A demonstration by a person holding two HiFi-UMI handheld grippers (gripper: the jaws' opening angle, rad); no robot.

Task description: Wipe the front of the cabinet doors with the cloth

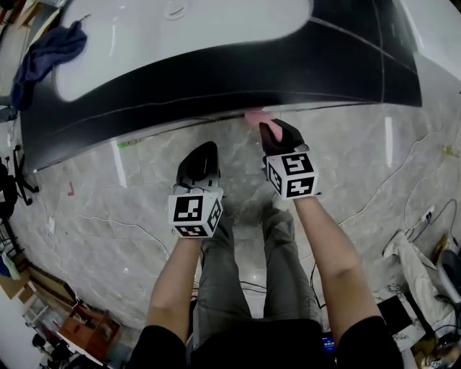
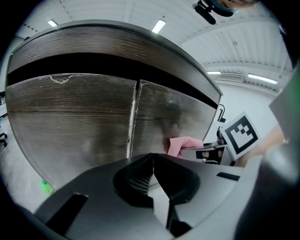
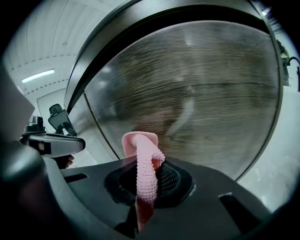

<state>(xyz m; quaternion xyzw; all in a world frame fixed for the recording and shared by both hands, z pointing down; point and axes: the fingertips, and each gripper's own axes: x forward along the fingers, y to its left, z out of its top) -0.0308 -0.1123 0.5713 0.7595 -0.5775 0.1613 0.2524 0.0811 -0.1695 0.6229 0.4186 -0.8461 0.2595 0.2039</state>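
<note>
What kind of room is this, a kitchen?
Probably a workshop or test room: a dark wood-grain cabinet on a glossy grey marble-look floor, loose white cables trailing across it, and strip lights on the ceiling.

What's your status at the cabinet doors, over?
Left tool shut, empty, back from the doors. Right tool shut on cloth, cloth up at the right-hand door. Nothing seen in the way.
</note>
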